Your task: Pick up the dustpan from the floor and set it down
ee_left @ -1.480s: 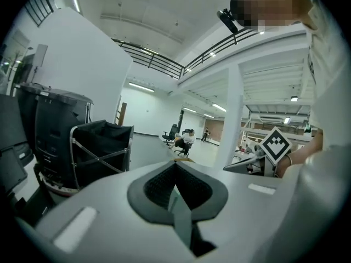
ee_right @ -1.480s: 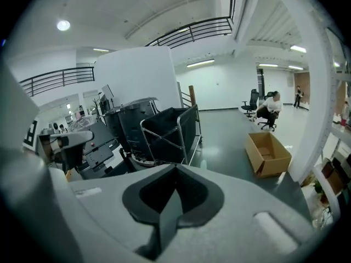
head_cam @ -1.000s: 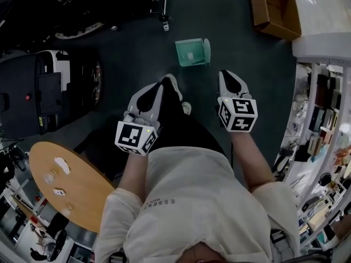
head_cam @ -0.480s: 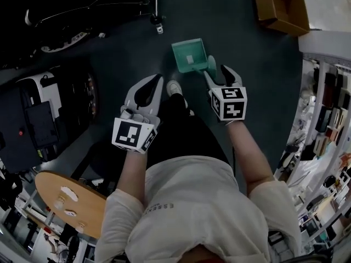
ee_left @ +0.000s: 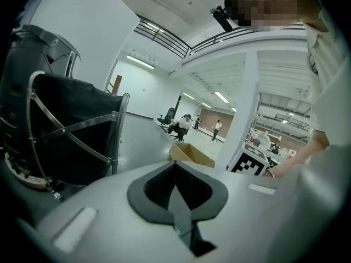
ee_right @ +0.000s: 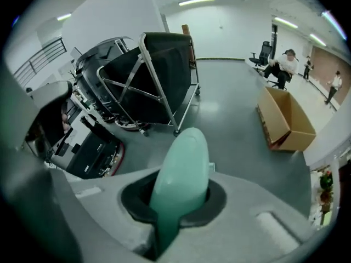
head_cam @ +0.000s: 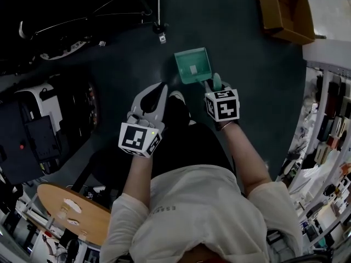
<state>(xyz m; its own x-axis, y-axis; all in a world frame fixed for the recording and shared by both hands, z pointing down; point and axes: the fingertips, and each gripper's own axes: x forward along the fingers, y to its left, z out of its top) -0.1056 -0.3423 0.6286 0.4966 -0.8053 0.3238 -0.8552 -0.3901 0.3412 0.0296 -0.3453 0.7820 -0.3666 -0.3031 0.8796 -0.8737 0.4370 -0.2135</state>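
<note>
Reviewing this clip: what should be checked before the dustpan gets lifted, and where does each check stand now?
1. Dustpan handle between the right gripper's jaws: ok, the jaws are closing on it.
2. Grip firm enough to lift: cannot tell.
3. Left gripper shut, empty, apart from the dustpan: ok.
4. Shoe not on the pan: ok.
5. Cardboard box away from the dustpan: ok.

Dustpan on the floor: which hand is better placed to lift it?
Right. The right gripper is closing its jaws on the dustpan handle; the left gripper is shut, empty, off to the side.
</note>
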